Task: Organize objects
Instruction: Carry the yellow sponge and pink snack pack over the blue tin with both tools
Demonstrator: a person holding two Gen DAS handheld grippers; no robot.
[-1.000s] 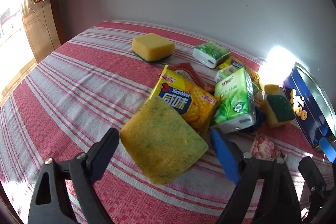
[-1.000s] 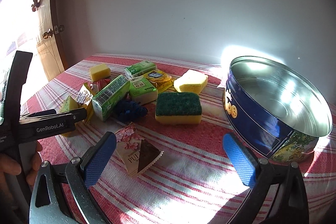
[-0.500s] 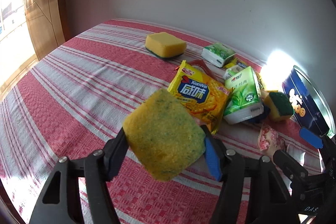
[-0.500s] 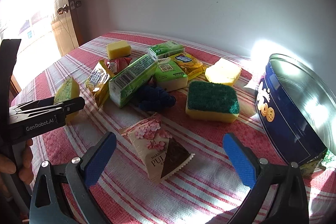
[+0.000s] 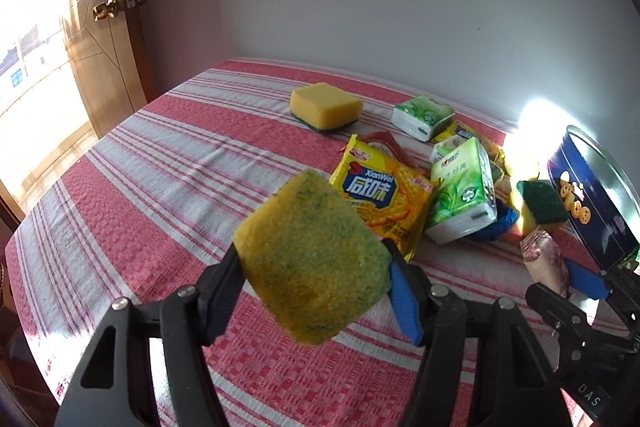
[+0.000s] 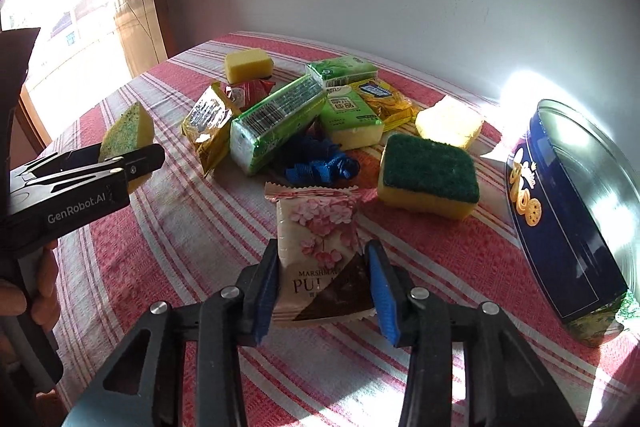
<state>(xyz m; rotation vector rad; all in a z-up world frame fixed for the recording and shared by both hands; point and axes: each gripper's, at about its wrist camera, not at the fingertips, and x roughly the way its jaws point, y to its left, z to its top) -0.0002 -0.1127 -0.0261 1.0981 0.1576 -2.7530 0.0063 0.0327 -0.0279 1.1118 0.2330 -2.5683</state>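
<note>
My left gripper (image 5: 316, 283) is shut on a yellow sponge speckled green (image 5: 310, 257) and holds it above the striped tablecloth; it also shows in the right wrist view (image 6: 126, 137). My right gripper (image 6: 322, 291) is shut on a pink flowered marshmallow packet (image 6: 320, 243) lying on the cloth. A pile of snack packets, green tissue packs (image 6: 276, 121), a blue cord (image 6: 320, 167) and sponges (image 6: 430, 175) lies beyond it. A round blue cookie tin (image 6: 568, 227), open and with nothing in it, stands at the right.
A yellow biscuit packet (image 5: 384, 191) and a yellow sponge (image 5: 324, 105) lie farther back on the red striped tablecloth (image 5: 160, 163). A white wall runs behind the table. A wooden door (image 5: 104, 39) stands at the left.
My left gripper closed on the speckled sponge and lifted it off the cloth. My right gripper moved forward and closed on the marshmallow packet.
</note>
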